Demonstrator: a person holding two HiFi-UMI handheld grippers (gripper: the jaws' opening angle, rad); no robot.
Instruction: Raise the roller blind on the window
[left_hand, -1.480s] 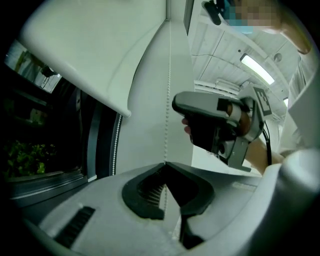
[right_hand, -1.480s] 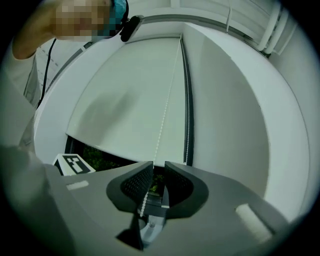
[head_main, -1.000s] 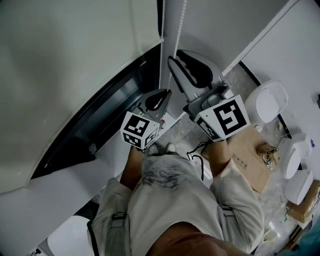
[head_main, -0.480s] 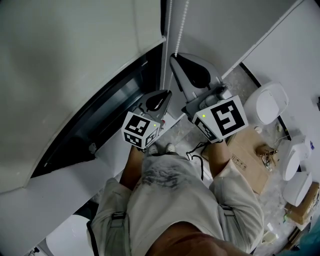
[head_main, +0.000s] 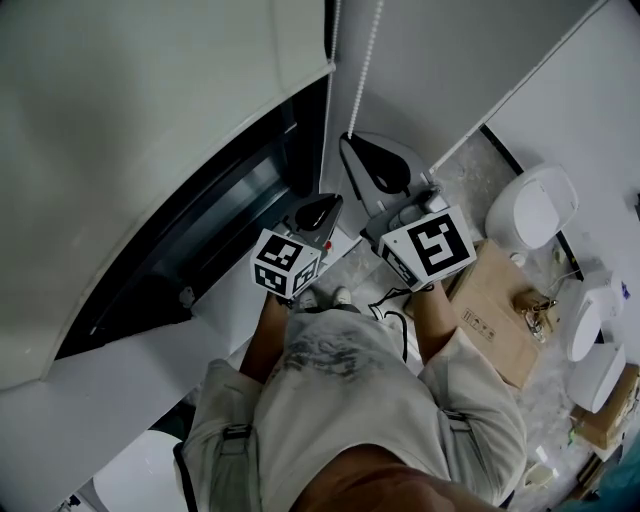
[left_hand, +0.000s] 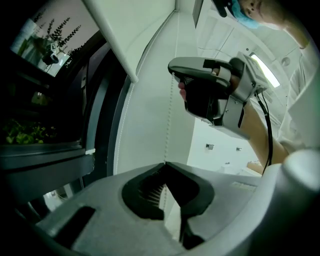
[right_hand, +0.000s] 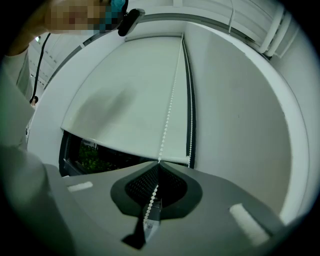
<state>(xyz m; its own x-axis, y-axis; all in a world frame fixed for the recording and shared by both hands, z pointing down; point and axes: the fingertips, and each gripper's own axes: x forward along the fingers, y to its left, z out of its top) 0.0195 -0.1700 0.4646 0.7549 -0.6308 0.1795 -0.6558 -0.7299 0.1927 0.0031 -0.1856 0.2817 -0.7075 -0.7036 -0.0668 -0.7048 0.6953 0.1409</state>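
Work looks only partly done. The white fabric roller blind (right_hand: 130, 100) hangs over most of the window at the left. Just a low strip of dark window glass (head_main: 200, 235) shows under its bottom edge. The right tongs (right_hand: 159, 165) are clenched on the thin white bead chain (right_hand: 167, 125) beside the blind. The left tongs (left_hand: 164, 164), lower down, look clenched on the chain too. A lot of pulling seems needed before the blind is fully up.

Roller blind (head_main: 150, 100) and bead chain (head_main: 366, 70) are white, window frame (head_main: 215, 215) black, right gripper (head_main: 349, 138) grey, its marker cube (head_main: 430, 248) black-and-white
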